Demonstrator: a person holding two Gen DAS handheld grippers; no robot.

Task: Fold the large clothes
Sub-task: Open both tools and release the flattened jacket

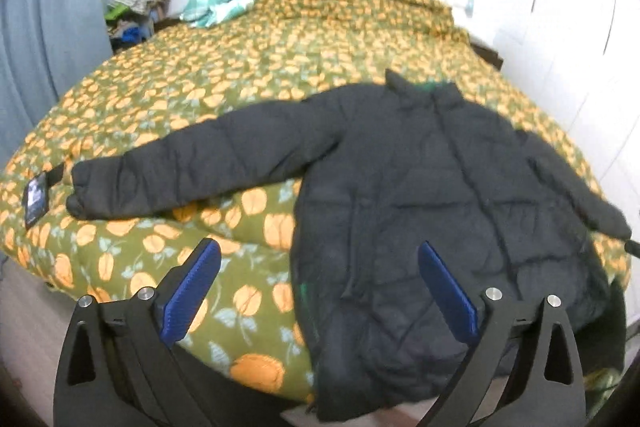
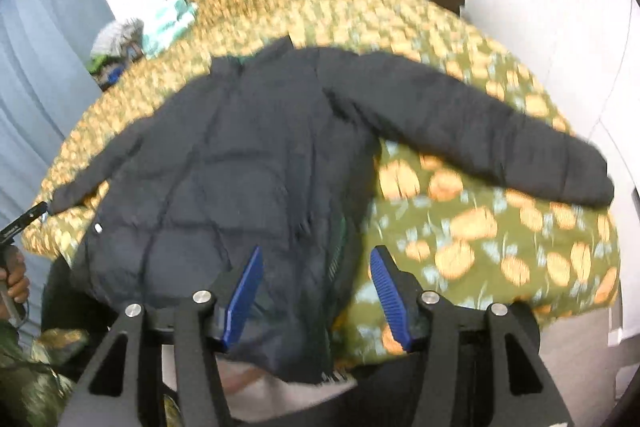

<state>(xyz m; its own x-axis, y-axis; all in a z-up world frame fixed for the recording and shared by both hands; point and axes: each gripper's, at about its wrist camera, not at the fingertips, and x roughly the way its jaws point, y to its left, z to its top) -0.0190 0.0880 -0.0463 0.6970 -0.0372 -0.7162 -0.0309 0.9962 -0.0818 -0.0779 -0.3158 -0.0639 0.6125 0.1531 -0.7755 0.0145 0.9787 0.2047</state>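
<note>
A black quilted puffer jacket [image 1: 400,187] lies front up on the bed, collar toward the far side, with its hem hanging over the near edge. One sleeve [image 1: 192,163] stretches out to the left in the left wrist view. In the right wrist view the jacket [image 2: 240,155] fills the middle and the other sleeve [image 2: 480,131] reaches right. My left gripper [image 1: 318,249] hovers above the jacket's left hem edge, jaws wide open and empty. My right gripper [image 2: 317,253] is over the right hem edge, open partway, its pads clear of the fabric.
The bed cover [image 1: 240,67] is olive with orange fruit print. A teal-and-white cloth [image 1: 220,1] and a clothes pile [image 1: 140,3] sit at the far left corner. A blue curtain [image 1: 48,27] hangs left, white cupboards [image 1: 580,47] stand right. A black tag [image 1: 38,195] lies by the sleeve cuff.
</note>
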